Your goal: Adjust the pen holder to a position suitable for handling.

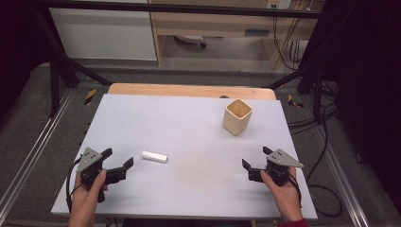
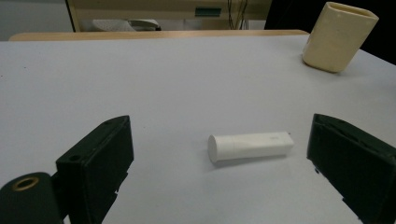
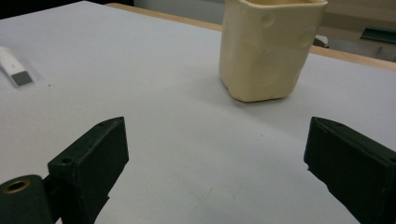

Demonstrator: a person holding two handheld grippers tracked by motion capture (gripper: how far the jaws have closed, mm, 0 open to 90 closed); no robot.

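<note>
Two claws, both w/ jaws spread wide, gripping nothing: left claw (image 1: 117, 159) near-left, right claw (image 1: 257, 157) near-right on grey worktop (image 1: 189, 123). White tube (image 1: 154, 156) lies flat just beyond left claw. Cream cup (image 1: 237, 116) upright, far right.

Looks like a lab or test bay, not anyone's home. The grey-topped table (image 1: 189, 132) sits inside a black metal frame (image 1: 56, 71) at the upper left, cables (image 1: 283, 42) dangle at the upper right, and hazard-striped tape (image 1: 90, 96) marks the floor.
</note>
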